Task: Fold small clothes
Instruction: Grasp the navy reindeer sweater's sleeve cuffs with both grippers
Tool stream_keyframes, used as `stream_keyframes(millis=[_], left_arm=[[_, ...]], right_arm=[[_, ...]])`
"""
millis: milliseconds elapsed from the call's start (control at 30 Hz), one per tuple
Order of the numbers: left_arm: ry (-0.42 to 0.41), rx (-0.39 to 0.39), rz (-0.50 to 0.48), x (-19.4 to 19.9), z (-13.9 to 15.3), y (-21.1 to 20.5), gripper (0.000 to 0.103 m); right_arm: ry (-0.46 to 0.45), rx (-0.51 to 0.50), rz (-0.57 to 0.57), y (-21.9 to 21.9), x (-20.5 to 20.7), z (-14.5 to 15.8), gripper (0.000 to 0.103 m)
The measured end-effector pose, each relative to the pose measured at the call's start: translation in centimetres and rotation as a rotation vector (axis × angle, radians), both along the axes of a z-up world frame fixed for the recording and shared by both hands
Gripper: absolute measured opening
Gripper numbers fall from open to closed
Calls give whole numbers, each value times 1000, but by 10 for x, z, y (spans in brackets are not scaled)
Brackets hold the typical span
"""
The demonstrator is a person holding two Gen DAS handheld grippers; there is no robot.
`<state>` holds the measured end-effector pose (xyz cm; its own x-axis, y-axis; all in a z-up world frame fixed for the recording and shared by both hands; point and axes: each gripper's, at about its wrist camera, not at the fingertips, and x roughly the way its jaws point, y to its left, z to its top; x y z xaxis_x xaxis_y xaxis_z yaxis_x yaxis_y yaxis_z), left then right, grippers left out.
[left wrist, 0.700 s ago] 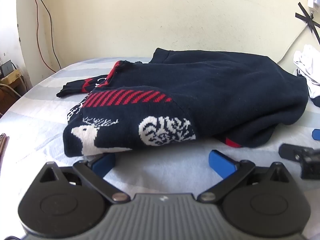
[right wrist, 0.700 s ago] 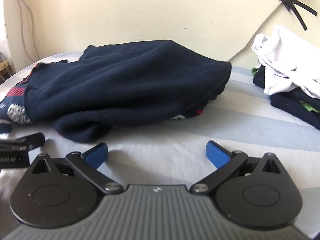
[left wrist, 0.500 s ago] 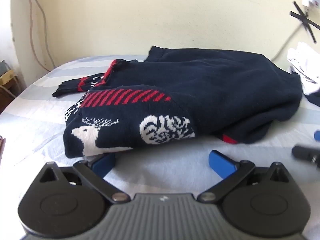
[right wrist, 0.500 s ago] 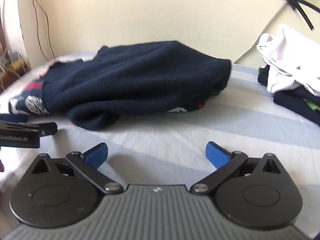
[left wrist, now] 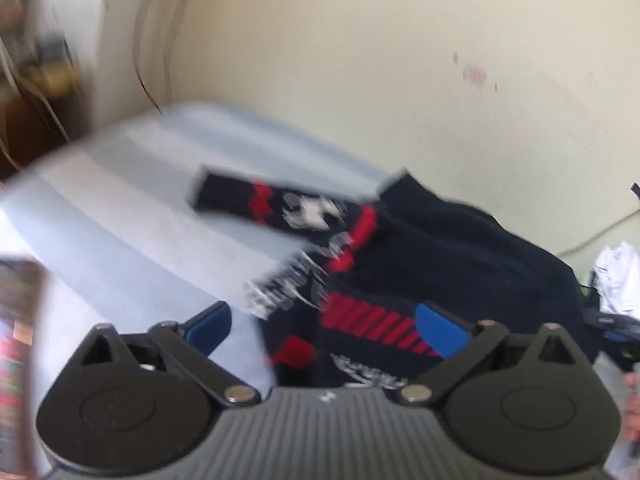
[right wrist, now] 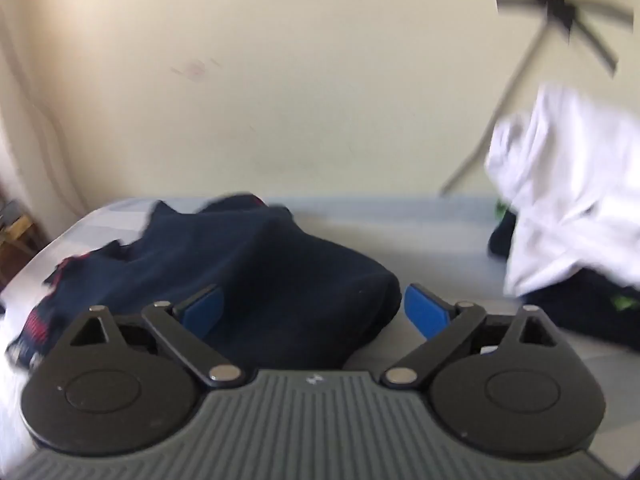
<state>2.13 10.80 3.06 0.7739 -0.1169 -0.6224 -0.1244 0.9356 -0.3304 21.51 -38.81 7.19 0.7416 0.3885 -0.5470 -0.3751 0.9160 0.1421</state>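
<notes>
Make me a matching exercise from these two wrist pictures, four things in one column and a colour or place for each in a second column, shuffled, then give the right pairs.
Things:
1. knitted navy sweater with red stripes and white pattern
2. crumpled white garment
3. left gripper finger pads
4. black tape strips

Descriptions:
A. blue
B. crossed on the cream wall
C. lying across the striped bedsheet, sleeve stretched out
D. heaped on dark clothes at the right

Pairs: 1-C, 2-D, 3-A, 4-B
</notes>
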Motion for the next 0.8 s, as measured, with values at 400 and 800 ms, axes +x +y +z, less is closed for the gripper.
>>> stream_keyframes(millis=[400, 800], left_arm=[[-215, -1, -250, -138, 49, 10, 9], [-120, 81, -55, -66, 26, -4, 79]], right_arm=[[260, -11, 648, 63, -143, 34, 9], [-27, -81, 284, 102, -23, 83, 79]])
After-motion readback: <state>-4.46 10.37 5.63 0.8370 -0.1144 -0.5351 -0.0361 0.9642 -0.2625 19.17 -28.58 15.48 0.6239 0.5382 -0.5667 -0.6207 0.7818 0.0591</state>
